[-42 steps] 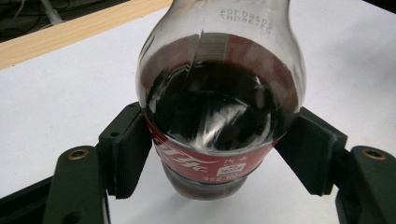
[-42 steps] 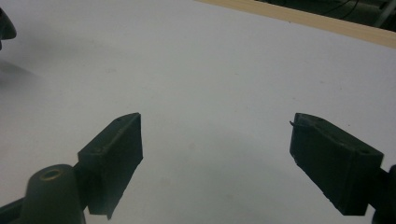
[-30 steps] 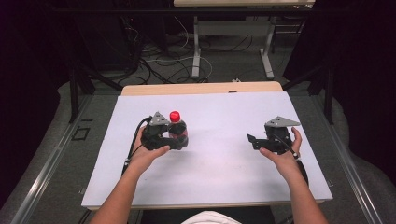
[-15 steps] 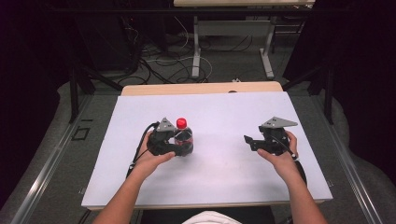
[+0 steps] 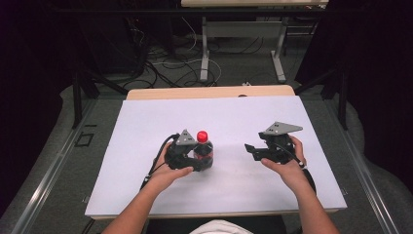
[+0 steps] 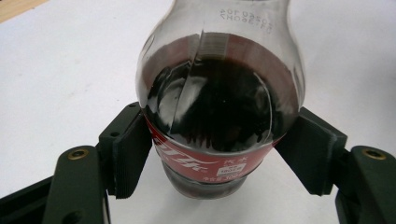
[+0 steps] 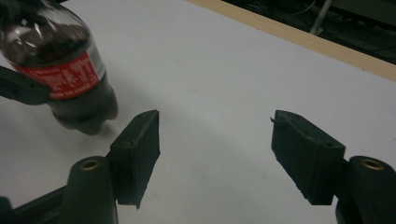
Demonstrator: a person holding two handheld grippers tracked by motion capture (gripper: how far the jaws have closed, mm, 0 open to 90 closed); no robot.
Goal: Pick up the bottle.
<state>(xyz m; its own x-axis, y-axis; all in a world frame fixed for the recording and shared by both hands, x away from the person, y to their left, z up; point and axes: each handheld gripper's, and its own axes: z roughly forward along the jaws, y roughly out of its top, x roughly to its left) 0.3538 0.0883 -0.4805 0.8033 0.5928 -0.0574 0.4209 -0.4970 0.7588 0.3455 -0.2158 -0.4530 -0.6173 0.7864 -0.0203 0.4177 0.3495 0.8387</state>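
Since a second ago my left gripper (image 5: 197, 158) has carried the cola bottle (image 5: 203, 150) nearer to me and toward the middle of the white table cover (image 5: 146, 126), while my right gripper (image 5: 251, 148) has shifted slightly and its jaws have just been narrowing with nothing between them.

In the left gripper view, my two black pads (image 6: 133, 154) are clamped on either side of the bottle, pressing on its red label band. The bottle holds dark liquid below a clear shoulder. White script runs across the red label, with small characters beside it that I cannot make out. Faint printed code near the neck reads upside down and is too soft to read.

The high view adds the red cap (image 5: 202, 135), which the left gripper view cuts off.

In the right gripper view, my jaws stand apart over bare white cover. The bottle (image 7: 65, 70) sits ahead and to their left, well apart, its red label showing.

Beyond the cover runs a wooden table edge (image 5: 209, 91); farther off, cables (image 5: 160, 63) lie on a dark floor.
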